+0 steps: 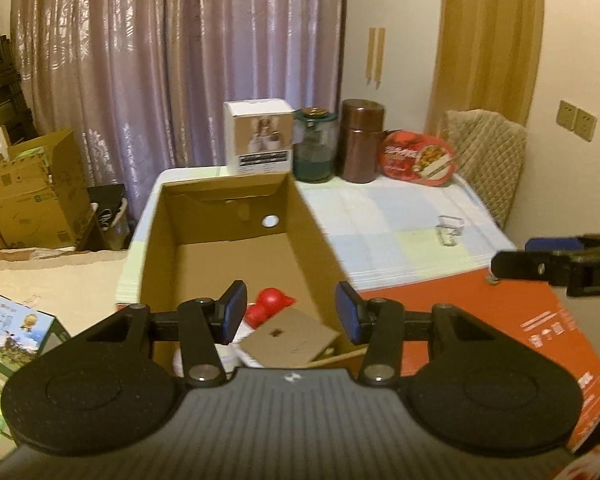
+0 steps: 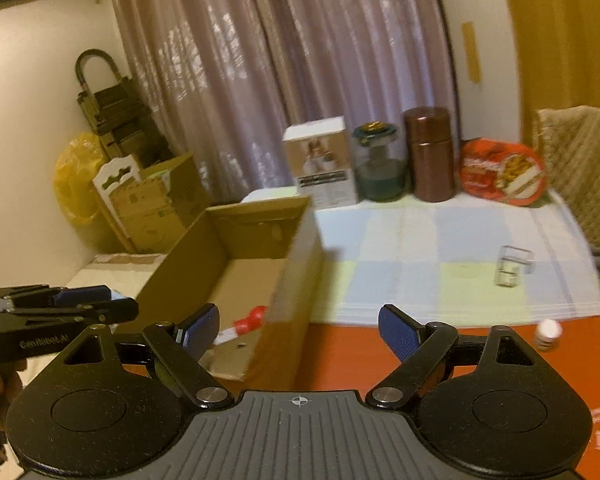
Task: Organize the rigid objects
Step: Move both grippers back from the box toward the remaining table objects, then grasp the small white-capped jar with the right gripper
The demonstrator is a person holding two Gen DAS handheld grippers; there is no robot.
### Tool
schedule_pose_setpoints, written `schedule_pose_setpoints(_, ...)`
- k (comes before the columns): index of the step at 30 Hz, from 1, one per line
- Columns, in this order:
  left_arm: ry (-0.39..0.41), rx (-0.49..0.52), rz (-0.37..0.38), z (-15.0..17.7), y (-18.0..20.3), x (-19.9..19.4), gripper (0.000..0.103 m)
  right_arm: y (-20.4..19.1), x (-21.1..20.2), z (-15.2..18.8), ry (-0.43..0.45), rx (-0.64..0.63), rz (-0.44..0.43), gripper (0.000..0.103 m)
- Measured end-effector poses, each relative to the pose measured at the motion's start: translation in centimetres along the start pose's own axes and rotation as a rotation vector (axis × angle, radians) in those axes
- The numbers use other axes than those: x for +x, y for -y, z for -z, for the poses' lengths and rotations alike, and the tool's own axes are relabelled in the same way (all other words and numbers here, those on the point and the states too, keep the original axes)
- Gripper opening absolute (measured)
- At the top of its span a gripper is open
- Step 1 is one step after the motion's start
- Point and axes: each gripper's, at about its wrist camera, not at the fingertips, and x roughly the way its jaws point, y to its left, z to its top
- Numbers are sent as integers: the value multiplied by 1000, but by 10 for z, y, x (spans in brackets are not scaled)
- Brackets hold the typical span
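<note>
An open cardboard box (image 1: 224,216) stands on the table; it also shows in the right wrist view (image 2: 292,232). Inside it lie a red bottle-like object (image 1: 270,304), a flat brown card box (image 1: 294,340) and some white items. My left gripper (image 1: 290,316) is open and empty, hovering over the box's near end. My right gripper (image 2: 298,330) is open and empty, above the box's right wall and a flat orange box (image 2: 460,360). A small white-capped bottle (image 2: 547,334) stands on the orange box. A clear glass cup (image 2: 514,268) sits on the checked cloth.
At the table's far edge stand a white carton (image 1: 260,136), a green glass jar (image 1: 315,146), a brown canister (image 1: 362,140) and a red round tin (image 1: 418,158). A quilted chair (image 1: 488,160) is at the right. Cardboard boxes (image 1: 32,192) stand left.
</note>
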Motion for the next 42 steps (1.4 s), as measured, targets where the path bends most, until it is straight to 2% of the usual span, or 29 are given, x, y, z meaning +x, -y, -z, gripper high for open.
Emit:
schedule_pose_setpoints(12,28,-17,110,8,77,-1,52,85,-60,48,24,57,170,84)
schedule_pose_setpoints(16,33,-3,130,10,106,12,59,113,-69,56,45,59,243,84)
schedule_pose_setpoints(20,50,18,118,11,133,29,74,138,-74,66,68,57,295,84)
schedule_pose_setpoints(21,53,16,120,11,138,35,75,143,-73,69,73,57,304,84)
schedule_pose_setpoints(25,37,5,125,12,156,61,79,164,-65,76,74,53,327,84)
schedule_pose_setpoints(31,2,11,134,14,174,108,79,193,-38,81,72,33,338,84)
schedule_pose_setpoints(36,-16,11,130,13,184,148,79,214,-9,77,73,19,325,84)
schedule_pose_setpoints(42,-33,-2,122,13,187,186,79,235,39,65,33,5,285,82)
